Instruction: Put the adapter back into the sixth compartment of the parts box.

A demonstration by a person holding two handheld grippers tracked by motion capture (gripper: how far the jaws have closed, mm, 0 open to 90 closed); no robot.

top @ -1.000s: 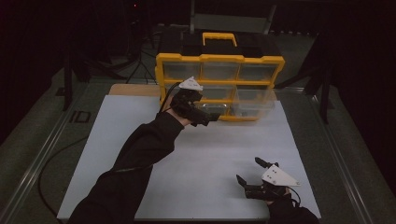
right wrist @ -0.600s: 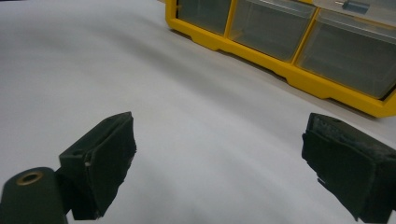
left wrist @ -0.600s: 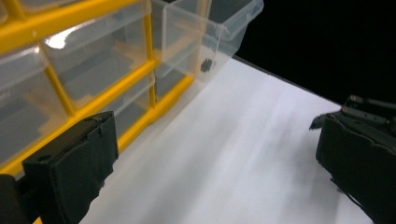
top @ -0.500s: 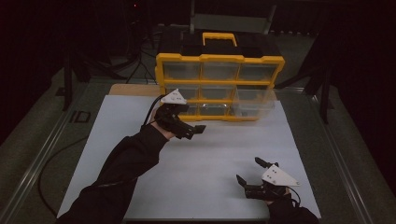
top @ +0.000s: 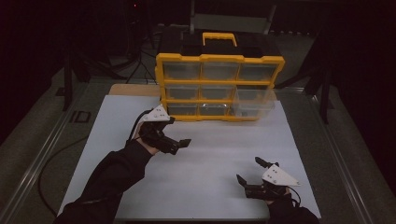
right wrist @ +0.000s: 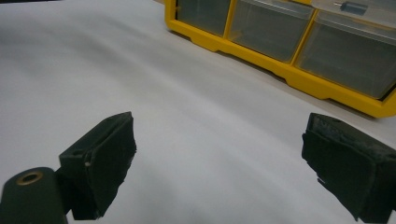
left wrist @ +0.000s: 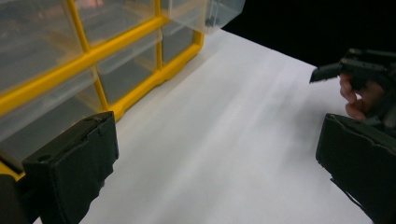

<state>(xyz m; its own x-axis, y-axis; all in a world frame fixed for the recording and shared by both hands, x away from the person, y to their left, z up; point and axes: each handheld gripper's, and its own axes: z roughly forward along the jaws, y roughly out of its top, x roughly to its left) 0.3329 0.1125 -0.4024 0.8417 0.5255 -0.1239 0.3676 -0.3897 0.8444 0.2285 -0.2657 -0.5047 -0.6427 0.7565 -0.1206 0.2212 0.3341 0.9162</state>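
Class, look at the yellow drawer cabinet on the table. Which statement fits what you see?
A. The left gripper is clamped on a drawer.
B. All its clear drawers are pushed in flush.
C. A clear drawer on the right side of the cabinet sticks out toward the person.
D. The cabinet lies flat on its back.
C: in the high view a clear drawer juts out from the upright yellow drawer cabinet, while the left gripper hangs open over the white table.

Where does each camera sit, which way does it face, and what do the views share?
High view: above the person's side, facing forward and down on the white table; both sleeves, left gripper and right gripper show.
Left gripper view: rides the left gripper, between its open jaws, toward the right gripper.
Right gripper view: between open jaws, toward the yellow drawer cabinet.
All share the cabinet and table.
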